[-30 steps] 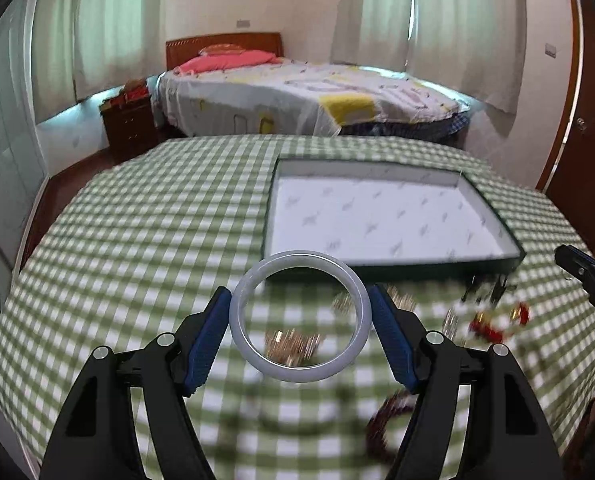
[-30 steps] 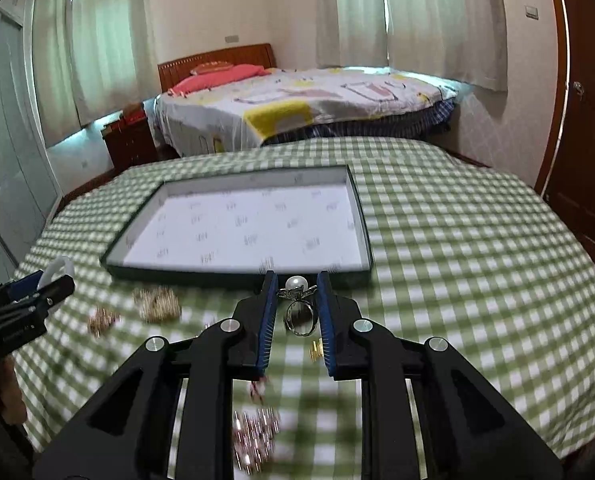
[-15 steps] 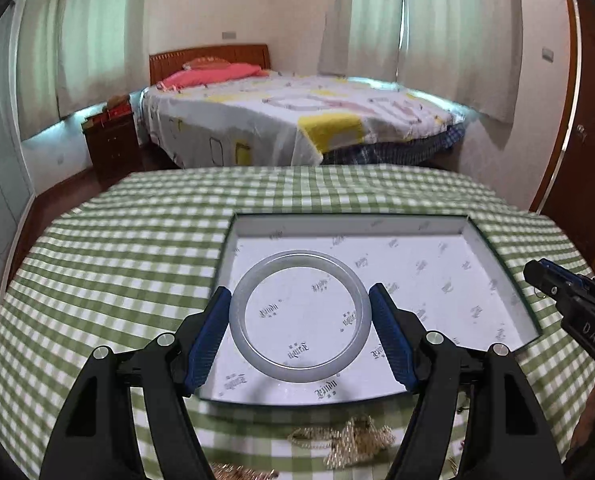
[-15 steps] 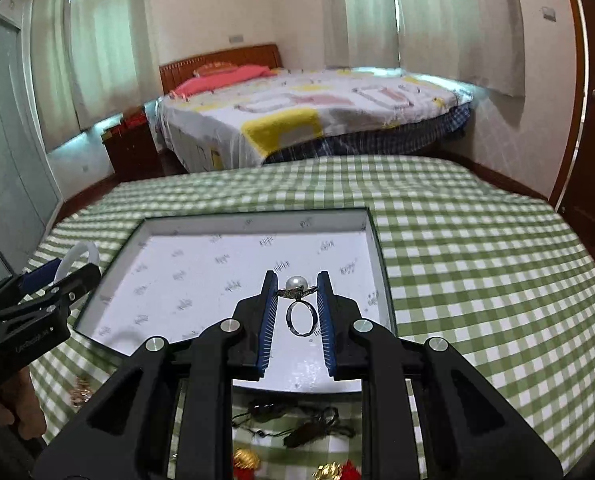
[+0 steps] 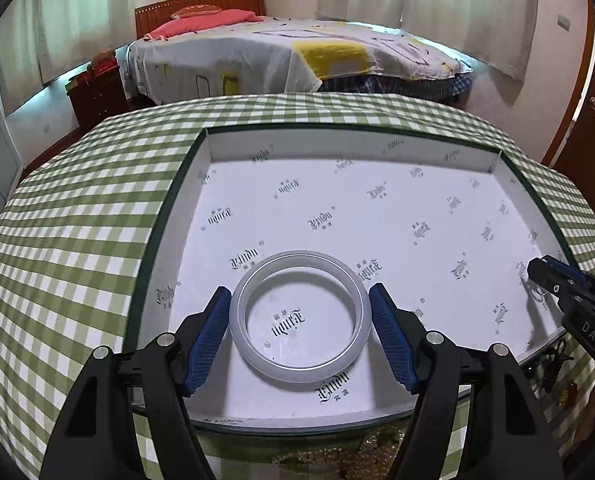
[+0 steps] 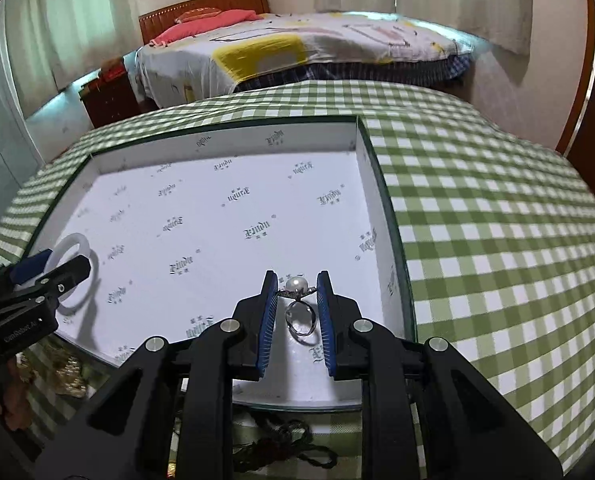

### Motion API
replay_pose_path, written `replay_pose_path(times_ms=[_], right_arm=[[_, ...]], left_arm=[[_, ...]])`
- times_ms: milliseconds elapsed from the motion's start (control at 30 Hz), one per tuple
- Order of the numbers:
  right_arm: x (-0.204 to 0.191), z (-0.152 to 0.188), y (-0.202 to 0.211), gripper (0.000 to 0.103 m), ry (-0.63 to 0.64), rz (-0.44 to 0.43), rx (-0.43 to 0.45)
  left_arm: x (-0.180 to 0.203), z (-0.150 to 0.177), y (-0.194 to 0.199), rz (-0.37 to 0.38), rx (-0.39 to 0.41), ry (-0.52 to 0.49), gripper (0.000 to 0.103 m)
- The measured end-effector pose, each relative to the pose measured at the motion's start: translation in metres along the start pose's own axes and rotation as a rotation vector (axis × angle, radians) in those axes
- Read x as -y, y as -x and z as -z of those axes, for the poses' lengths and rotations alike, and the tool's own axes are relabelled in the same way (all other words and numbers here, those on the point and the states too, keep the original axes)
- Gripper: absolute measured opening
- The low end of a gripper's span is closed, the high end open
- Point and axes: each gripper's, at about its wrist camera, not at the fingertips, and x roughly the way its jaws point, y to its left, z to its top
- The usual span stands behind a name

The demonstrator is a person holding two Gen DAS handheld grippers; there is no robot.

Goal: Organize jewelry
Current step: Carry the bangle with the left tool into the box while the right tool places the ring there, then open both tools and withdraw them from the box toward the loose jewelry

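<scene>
White bangle (image 5: 300,316) clamped between the blue pads of the left gripper (image 5: 300,304), over the near left part of the tray (image 5: 349,142). Pearl ring (image 6: 298,304) pinched in the right gripper (image 6: 297,280), jaws narrow, over the tray's near right corner. Tray sits on the green checked tablecloth (image 6: 497,240); loose gold jewelry (image 5: 337,456) lies just before its near edge.

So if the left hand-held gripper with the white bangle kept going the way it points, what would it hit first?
Most likely the white printed floor of the box. The left hand-held gripper points down into it with the bangle clamped between its pads, and nothing lies between. How far off the floor is cannot be told.
</scene>
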Motion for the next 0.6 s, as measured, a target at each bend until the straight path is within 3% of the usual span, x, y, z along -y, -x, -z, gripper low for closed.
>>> replay_pose_path(times_ms=[133,267,600], right_arm=[[-0.002,0.001,0.000,0.021,0.007,0.005,0.000],[-0.002,0.000,-0.001,0.042,0.003,0.003,-0.002],[-0.001,-0.005,0.019,0.051,-0.003,0.001,0.052]], left_arm=[[0.004,0.002,-0.003,-0.018,0.003,-0.028,0.069],[0.005,0.002,-0.005,-0.015,-0.010,-0.032,0.069],[0.000,-0.001,0.011,-0.031,0.043,-0.014,0.075]])
